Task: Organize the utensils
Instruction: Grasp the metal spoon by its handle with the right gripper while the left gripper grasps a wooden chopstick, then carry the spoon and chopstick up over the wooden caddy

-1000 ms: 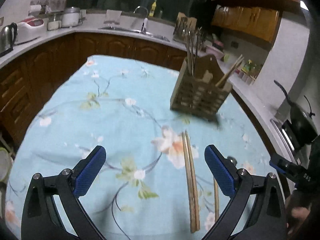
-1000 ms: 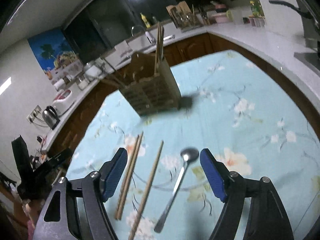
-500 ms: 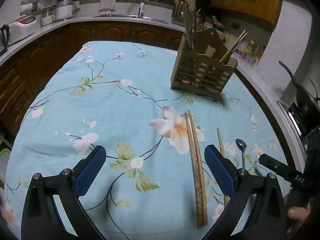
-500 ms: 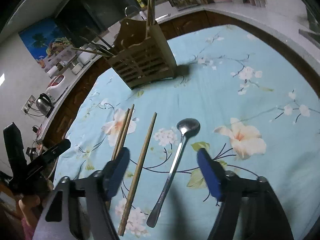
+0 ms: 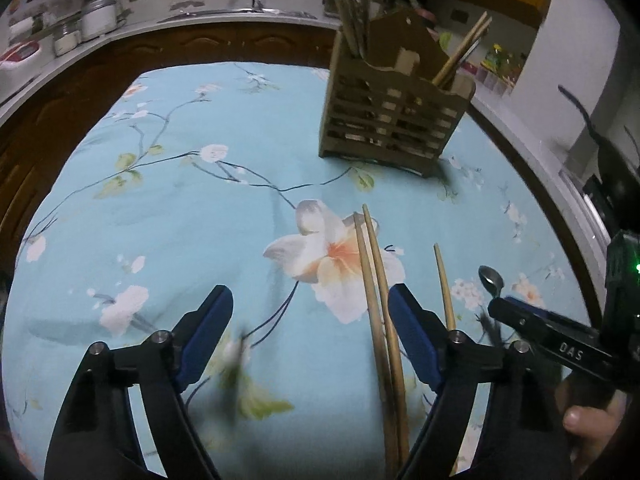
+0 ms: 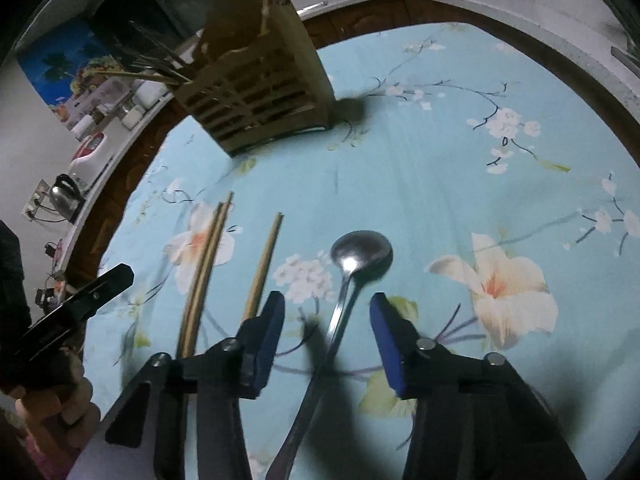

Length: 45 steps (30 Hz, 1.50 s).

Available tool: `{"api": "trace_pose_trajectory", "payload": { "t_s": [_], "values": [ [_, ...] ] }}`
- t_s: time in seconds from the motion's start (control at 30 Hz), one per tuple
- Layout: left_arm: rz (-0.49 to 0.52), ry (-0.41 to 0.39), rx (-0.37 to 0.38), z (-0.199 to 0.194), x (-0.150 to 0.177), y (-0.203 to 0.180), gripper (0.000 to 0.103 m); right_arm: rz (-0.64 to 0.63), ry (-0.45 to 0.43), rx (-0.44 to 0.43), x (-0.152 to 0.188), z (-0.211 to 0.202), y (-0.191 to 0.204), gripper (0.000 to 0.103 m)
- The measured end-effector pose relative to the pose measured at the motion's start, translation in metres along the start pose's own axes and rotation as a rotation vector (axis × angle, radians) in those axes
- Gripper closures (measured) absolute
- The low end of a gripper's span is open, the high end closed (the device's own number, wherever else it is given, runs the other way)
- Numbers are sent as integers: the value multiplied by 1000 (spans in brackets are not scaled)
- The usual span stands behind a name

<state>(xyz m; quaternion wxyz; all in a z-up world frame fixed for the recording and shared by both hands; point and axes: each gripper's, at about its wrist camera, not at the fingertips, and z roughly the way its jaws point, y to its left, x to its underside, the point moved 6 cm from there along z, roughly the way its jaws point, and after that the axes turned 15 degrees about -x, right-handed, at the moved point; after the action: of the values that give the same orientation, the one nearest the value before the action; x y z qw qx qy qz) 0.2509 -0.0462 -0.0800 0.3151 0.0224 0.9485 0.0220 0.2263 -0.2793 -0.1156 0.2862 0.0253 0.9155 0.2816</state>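
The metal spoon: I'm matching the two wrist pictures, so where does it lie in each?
Left wrist: spoon at far right, partly behind the right gripper.
Right wrist: spoon at centre, handle between the open jaws.
Shared landmark: wooden utensil holder.

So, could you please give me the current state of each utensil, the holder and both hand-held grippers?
Spoon: flat on the tablecloth, handle between the right jaws, not gripped.
Paired chopsticks: flat, side by side, just inside the left hand-held gripper's right finger.
Single chopstick: flat, apart from the pair.
Holder: upright, utensils inside.
Left hand-held gripper: open, just been closing.
Right hand-held gripper: open, just been closing.
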Motion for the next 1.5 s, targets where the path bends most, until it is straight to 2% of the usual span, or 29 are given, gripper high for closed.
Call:
{"api": "trace_pose_trajectory", "payload": {
  "t_s": [0.07,0.1,0.13,0.33,0.4,0.53,0.6,0.7,0.83,0.9,0.97,1.17,1.27,1.4,1.47,1.5],
  "values": [
    [24,18,-9,11,-5,-8,30,-11,-7,15,-5,3,-3,76],
    [35,26,-11,17,-7,-11,32,-14,-3,32,-8,5,-5,92],
    [46,36,-15,23,-9,-15,37,-4,3,26,-10,6,-8,96],
    [114,88,-26,55,-18,-36,51,21,7,-24,-11,5,-13,96],
    [131,83,-20,58,-21,-43,52,27,6,-31,-11,6,-14,96],
    [198,74,-73,66,-25,-57,54,33,3,-44,-14,6,-14,96],
    [211,66,-71,67,-27,-60,56,34,2,-51,-14,6,-15,97],
    [222,49,-59,67,-27,-58,68,40,3,-59,-14,6,-15,97],
    [247,39,-51,64,-27,-54,94,34,3,-57,-15,6,-14,97],
    [248,44,-39,63,-27,-52,95,33,2,-56,-15,6,-14,97],
    [222,42,-15,56,-27,-45,103,42,-1,-60,-16,5,-15,98],
    [126,-1,98,16,-27,-28,103,13,-30,-91,-16,-11,0,103],
    [137,-10,117,2,-25,-27,103,-26,-49,-84,-20,-20,12,103],
    [164,36,89,12,-23,-32,102,-24,-34,-76,-20,-18,14,101],
    [188,55,27,25,-21,-34,90,11,-12,-83,-17,-15,9,96],
    [200,62,13,30,-18,-35,90,40,3,-70,-14,-12,5,95]
  ]
}}
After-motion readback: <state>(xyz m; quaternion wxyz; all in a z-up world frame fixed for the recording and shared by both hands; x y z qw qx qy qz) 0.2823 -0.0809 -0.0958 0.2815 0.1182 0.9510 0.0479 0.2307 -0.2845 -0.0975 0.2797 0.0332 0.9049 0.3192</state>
